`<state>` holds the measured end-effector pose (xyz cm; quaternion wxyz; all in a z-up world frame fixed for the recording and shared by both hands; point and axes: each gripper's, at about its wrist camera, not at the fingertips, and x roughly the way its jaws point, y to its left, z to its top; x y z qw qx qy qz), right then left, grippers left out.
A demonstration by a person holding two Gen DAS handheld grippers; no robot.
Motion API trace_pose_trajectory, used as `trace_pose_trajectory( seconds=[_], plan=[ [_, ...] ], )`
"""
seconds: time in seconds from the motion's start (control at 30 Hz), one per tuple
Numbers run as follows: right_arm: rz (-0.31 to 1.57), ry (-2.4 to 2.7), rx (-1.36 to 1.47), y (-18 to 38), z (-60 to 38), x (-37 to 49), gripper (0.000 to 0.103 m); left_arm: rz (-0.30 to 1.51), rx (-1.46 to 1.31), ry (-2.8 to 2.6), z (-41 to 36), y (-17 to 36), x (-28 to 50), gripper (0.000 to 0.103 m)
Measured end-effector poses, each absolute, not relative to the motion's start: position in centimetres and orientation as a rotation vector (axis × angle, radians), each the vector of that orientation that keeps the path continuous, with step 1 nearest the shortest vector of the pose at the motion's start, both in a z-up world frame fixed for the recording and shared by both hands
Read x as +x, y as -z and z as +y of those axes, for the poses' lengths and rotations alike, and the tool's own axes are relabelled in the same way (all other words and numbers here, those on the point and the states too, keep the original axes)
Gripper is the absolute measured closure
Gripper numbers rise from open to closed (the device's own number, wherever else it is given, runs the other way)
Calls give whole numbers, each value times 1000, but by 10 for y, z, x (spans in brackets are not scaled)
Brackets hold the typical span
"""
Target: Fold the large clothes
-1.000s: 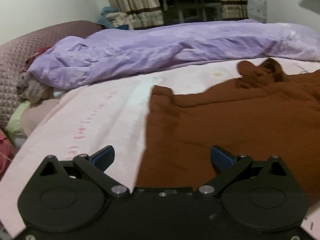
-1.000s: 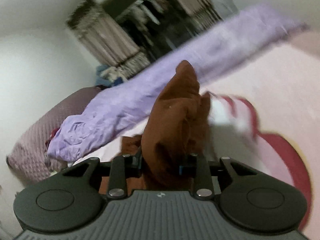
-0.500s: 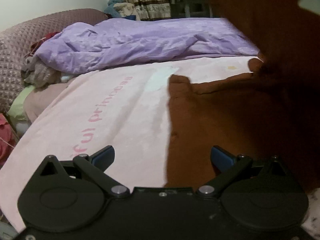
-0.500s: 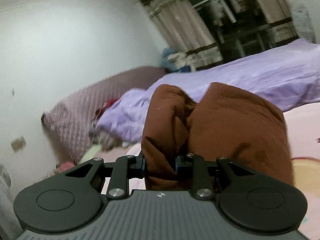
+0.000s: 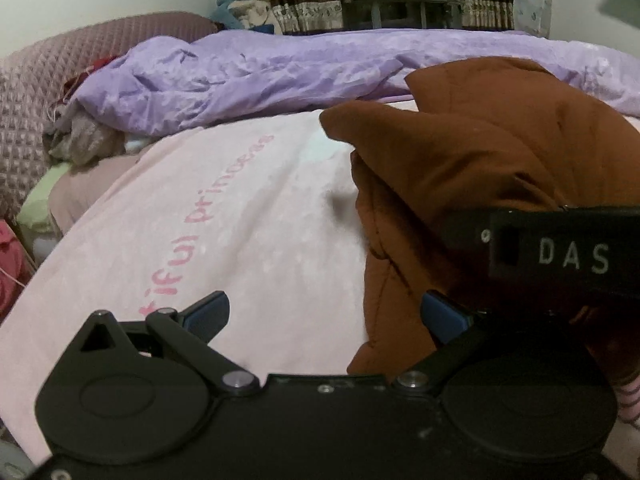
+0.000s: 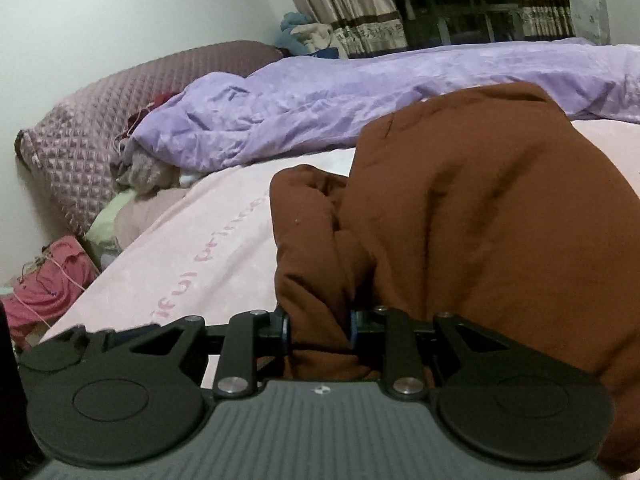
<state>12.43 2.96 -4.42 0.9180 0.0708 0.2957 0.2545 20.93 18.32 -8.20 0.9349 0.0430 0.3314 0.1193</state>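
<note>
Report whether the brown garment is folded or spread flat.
Neither: the brown garment is bunched, mid-fold. The right gripper pinches a lifted wad above the pink sheet.

Open pink bedsheet [image 5: 248, 216] on the left, bunched brown garment [image 5: 460, 168] blocking right, purple duvet [image 5: 280, 72] ridge behind

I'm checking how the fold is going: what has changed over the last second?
The right gripper, shut on the brown garment throughout, has carried its bunched part up and across toward the left side, so it now drapes over the flat part near the left gripper. Nothing was let go. The left gripper stayed open and empty over the pink sheet; the purple duvet has not moved.
</note>
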Motion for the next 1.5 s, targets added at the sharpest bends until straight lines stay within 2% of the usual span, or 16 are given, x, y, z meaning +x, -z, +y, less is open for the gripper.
trace_pose_trajectory(
  seconds=[0.53,0.6,0.67,0.77,0.83,0.93,1.03,1.13,1.2,1.23,1.3,1.33,1.5],
  plan=[
    [567,-512,42,44,55,117,71,700,13,-236,192,83,213,0],
    [523,-513,-3,36,59,103,58,697,10,-232,193,83,212,0],
    [480,-502,-67,26,63,85,49,691,6,-229,193,83,211,0],
    [447,-488,-116,11,61,64,40,710,-58,-229,203,84,213,0],
    [475,-521,-76,0,53,63,39,717,-82,-230,207,85,214,0],
    [469,-490,-47,-20,35,61,28,708,-50,-238,202,86,214,0],
    [399,-452,13,-37,10,55,28,691,10,-252,193,86,213,0],
    [329,-355,-7,-43,-8,60,32,676,44,-259,190,81,210,0],
    [325,-233,-61,-35,-16,77,44,653,34,-242,191,72,205,0],
    [346,-208,-72,-26,-20,89,46,635,20,-228,192,66,201,0],
    [475,-226,-72,-1,-25,118,56,591,-23,-205,197,52,192,0],
    [537,-249,-50,16,-28,131,56,573,-48,-194,200,46,189,0],
    [461,-249,-41,36,-29,131,55,524,-167,-121,208,27,182,0]
  ],
)
